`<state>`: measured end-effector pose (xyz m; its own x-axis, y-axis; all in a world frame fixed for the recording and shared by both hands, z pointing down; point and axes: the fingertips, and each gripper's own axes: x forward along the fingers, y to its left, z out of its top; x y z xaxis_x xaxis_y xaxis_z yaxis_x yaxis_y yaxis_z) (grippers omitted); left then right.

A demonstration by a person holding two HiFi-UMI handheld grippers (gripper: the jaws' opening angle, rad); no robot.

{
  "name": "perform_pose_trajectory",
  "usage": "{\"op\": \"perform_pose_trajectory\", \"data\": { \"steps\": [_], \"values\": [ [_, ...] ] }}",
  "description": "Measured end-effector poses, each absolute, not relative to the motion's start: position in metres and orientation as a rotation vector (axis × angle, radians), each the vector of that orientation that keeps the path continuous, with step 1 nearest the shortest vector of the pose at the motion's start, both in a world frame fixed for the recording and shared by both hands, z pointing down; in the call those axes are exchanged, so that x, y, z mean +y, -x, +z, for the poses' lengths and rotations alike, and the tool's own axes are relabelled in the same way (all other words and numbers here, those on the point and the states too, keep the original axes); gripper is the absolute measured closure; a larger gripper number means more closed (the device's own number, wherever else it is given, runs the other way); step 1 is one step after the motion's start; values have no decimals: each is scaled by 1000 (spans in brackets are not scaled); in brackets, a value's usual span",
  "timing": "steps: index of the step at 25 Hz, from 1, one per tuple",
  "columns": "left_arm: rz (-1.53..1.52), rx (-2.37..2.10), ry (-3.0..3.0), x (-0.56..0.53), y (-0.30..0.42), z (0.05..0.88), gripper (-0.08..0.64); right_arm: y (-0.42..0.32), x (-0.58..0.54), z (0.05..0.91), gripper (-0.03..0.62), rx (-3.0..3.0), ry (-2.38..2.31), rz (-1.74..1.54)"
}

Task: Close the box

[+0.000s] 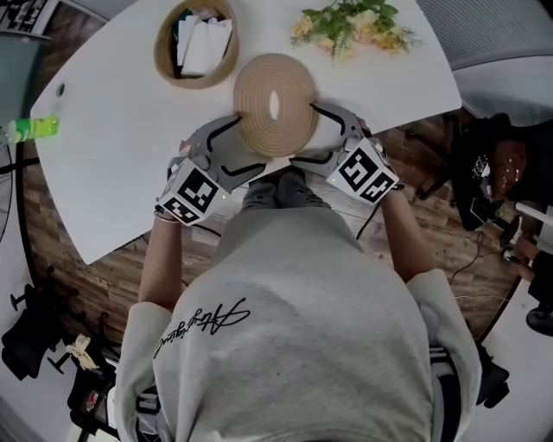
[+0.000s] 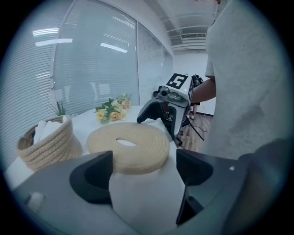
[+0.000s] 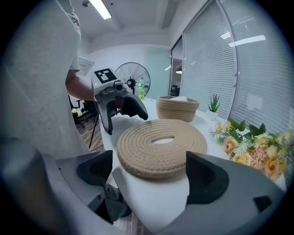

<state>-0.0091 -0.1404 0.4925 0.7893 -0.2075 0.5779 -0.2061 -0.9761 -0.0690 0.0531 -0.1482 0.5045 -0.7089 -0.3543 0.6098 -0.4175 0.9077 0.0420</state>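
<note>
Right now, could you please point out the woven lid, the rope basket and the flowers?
woven lid (image 1: 255, 99): head view, coiled top left of its centre hole.
rope basket (image 2: 50, 149): left gripper view, outer side wall.
flowers (image 1: 350, 26): head view, middle of the bunch.

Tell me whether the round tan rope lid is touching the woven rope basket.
Apart. The head view shows a strip of white table between the round tan rope lid and the woven rope basket.
</note>
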Motion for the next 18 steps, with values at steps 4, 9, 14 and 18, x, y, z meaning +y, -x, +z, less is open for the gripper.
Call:
{"op": "perform_pose_trajectory", "data": {
  "steps": [4,9,14,18],
  "values": [
    [-977,457,2966,-156,22,497,93,-67,-157,510,58,-2406,-598,173],
    [-1120,395,2923,-164,26,516,74,-72,-165,519,11,-2353,-515,175],
    [-1164,326,2912,-169,24,518,54,-74,-175,518,0,-2329,-437,155],
    [-1173,263,2940,-173,22,520,46,-75,-178,527,2,-2290,-337,146]
  ]
}}
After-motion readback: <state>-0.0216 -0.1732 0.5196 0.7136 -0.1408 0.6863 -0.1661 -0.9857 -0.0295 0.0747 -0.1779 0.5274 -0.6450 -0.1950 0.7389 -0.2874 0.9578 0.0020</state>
